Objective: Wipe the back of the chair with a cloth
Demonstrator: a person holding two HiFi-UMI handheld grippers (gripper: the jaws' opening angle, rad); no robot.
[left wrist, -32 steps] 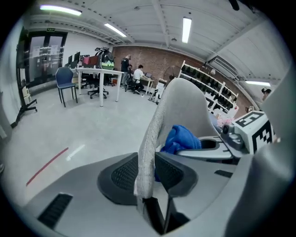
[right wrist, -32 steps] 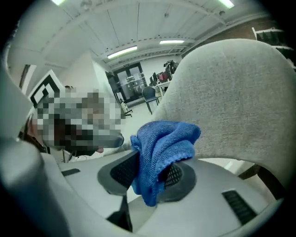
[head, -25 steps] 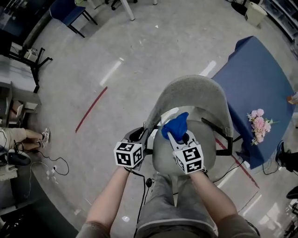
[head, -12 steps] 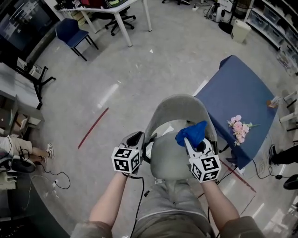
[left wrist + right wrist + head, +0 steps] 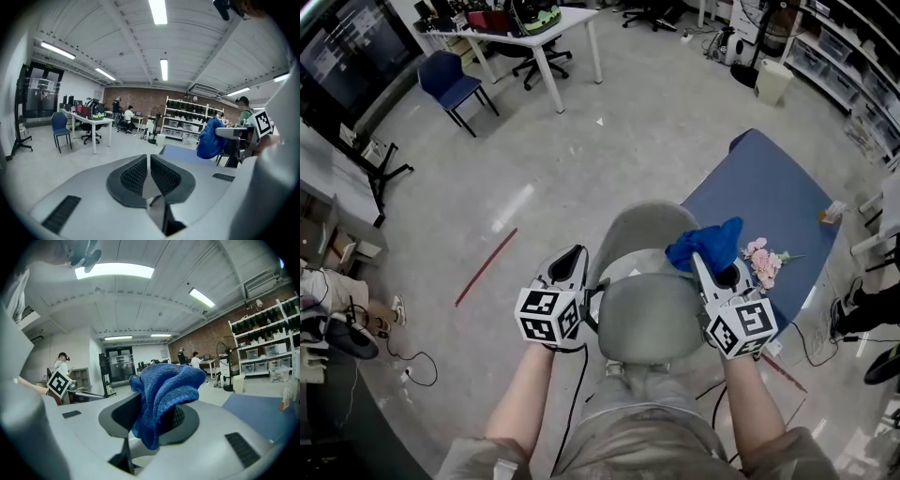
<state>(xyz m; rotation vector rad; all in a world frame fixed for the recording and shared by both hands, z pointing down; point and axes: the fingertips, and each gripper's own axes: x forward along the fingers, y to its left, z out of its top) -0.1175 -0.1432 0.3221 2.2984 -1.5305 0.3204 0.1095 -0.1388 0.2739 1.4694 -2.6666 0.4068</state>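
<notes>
Carrying blue cloth (image 5: 710, 246) clamped in right gripper (image 5: 703, 266) by the grey chair's backrest (image 5: 636, 225), with left gripper (image 5: 574, 256) jaws just closing to a sliver on nothing; next, likely pressing cloth onto backrest and sweeping across.

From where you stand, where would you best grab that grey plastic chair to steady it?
Probably the grey plastic chair by its backrest's top rim, from above on the left: it is a thin, exposed edge, and the blue cloth is held over the right side.
</notes>
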